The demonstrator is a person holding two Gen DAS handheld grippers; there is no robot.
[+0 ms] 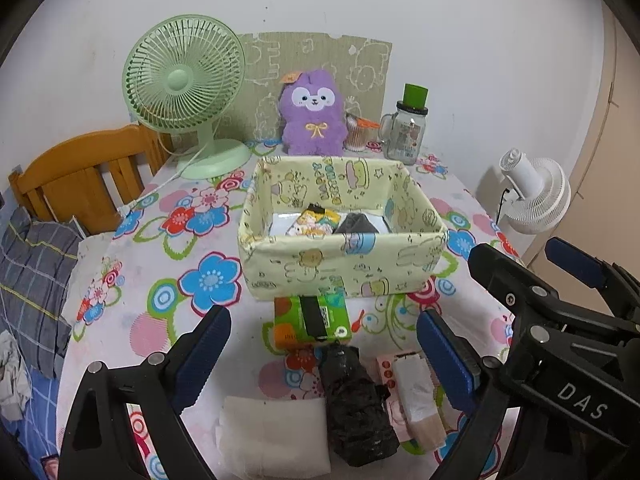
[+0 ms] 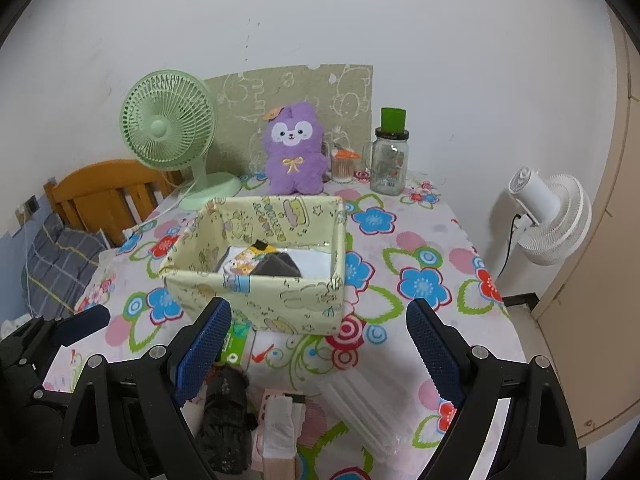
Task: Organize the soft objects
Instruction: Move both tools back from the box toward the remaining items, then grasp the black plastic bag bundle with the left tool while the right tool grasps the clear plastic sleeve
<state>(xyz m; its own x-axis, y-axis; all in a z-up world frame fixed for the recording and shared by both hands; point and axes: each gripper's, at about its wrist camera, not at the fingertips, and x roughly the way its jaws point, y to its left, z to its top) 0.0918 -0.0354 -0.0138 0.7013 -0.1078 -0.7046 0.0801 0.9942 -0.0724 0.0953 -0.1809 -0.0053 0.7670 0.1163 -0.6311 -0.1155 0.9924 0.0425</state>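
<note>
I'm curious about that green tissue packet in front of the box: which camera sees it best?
The left wrist view: the green tissue packet lies whole between the open fingers. In the right wrist view a blue finger pad hides most of it.

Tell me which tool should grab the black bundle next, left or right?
Left, probably. The black bundle lies straight ahead between the open fingers of the left tool. In the right wrist view the bundle sits off by the left finger of the right tool, so that one would need to shift sideways.

Soft, even indoor light, fairly bright; the wall (image 1: 360,0) is pale without glare. Strong fisheye bending, black vignette at every corner. Shadows faint; focus mostly sharp.
</note>
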